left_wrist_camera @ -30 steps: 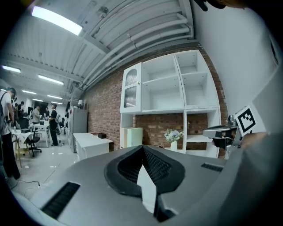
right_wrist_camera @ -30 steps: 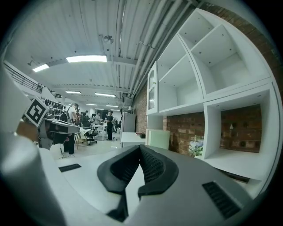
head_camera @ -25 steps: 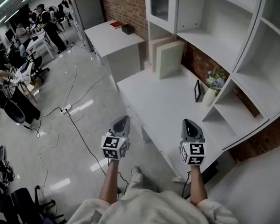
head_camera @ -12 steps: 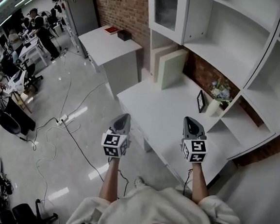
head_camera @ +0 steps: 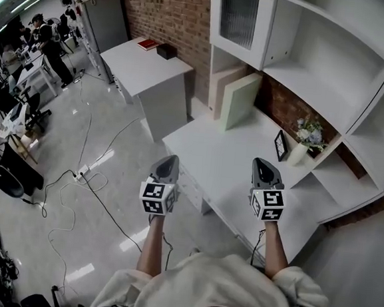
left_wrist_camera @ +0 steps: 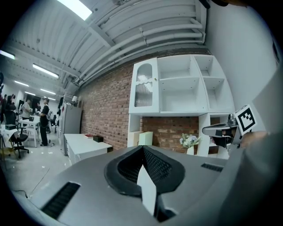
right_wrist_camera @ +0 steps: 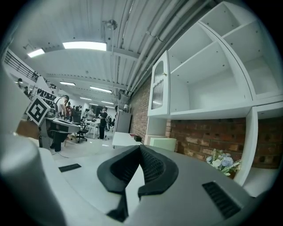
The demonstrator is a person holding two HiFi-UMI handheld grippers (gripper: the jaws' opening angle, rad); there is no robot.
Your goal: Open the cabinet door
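Left gripper [head_camera: 169, 161] and right gripper [head_camera: 263, 165], both grey two-jaw tongs, were pressed together on nothing, side by side at the near edge of the white desk [head_camera: 219, 152]. Far above, the white-framed ribbed-glass cabinet door [head_camera: 239, 16] stood closed at the shelving's left end. Only the left gripper view showed its arched pane top [left_wrist_camera: 144, 70].

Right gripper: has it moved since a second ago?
Yes. The right gripper has come forward, closer to the picture frame and the flower vase on the desk.
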